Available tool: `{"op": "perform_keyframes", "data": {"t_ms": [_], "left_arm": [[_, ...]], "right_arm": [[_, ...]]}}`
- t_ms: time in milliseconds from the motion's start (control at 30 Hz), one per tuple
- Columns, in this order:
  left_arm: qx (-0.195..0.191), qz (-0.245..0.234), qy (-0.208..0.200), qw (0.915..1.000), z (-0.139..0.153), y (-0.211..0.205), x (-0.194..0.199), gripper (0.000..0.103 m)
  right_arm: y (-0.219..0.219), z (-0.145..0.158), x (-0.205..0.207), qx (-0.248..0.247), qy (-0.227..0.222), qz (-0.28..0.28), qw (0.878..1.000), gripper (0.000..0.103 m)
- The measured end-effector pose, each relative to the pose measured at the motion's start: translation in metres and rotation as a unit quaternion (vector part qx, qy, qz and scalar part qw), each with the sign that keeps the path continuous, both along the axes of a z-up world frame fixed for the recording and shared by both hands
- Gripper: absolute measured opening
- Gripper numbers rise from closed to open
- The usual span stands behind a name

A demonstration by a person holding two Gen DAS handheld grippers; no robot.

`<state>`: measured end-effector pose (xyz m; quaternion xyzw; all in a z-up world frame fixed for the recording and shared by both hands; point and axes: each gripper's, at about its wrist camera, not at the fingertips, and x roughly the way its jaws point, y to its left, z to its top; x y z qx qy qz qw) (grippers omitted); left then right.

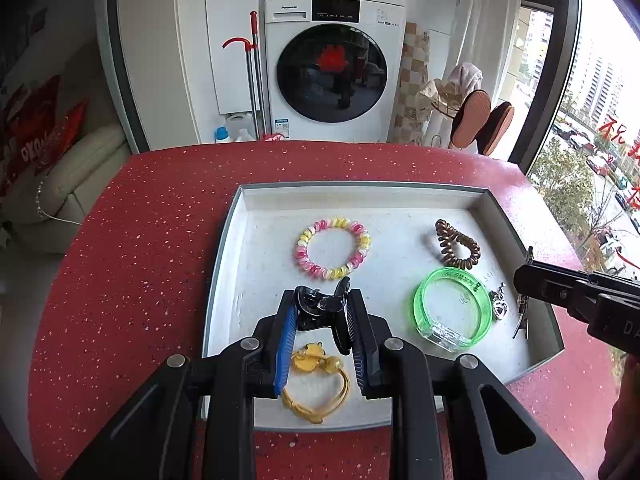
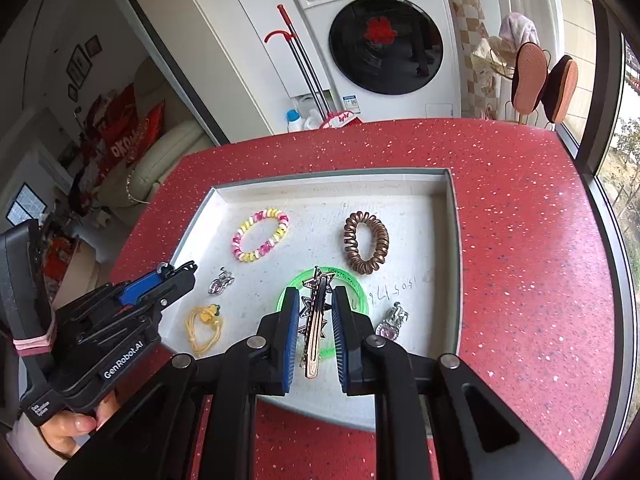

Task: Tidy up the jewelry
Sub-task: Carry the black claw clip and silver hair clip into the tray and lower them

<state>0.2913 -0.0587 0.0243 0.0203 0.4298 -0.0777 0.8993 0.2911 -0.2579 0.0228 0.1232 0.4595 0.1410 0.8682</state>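
Both grippers are holding hair clips over a white tray (image 1: 224,248) recessed in the speckled red counter (image 1: 132,240).

The left gripper (image 1: 320,312) is pinching a glossy black claw clip (image 1: 320,308) between narrowly parted blue-padded fingers (image 1: 286,344); the right gripper (image 2: 316,320) is clamping a slim metallic star clip (image 2: 316,320) likewise. Lying on the tray: a pink-yellow spiral tie (image 1: 333,248) far, a brown coil tie (image 1: 458,244) far right, a translucent green bangle (image 1: 452,308), a yellow cord tie (image 1: 316,384) near. Bare tray floor is showing at far left.
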Motion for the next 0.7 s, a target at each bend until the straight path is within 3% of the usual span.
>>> {"op": "perform_keyframes", "data": {"t_ms": [333,700], "left_arm": [[0.032,-0.001,0.018,0.9993,-0.032,-0.015,0.017,0.043],[0.063,-0.009,0.031,0.9975,-0.045,-0.025,0.020,0.043]], "right_arm": [[0.009,-0.036,0.021,-0.007,0.031,0.003,0.999,0.018],[0.010,-0.045,0.023,-0.018,0.040,0.004,0.999,0.019]]}}
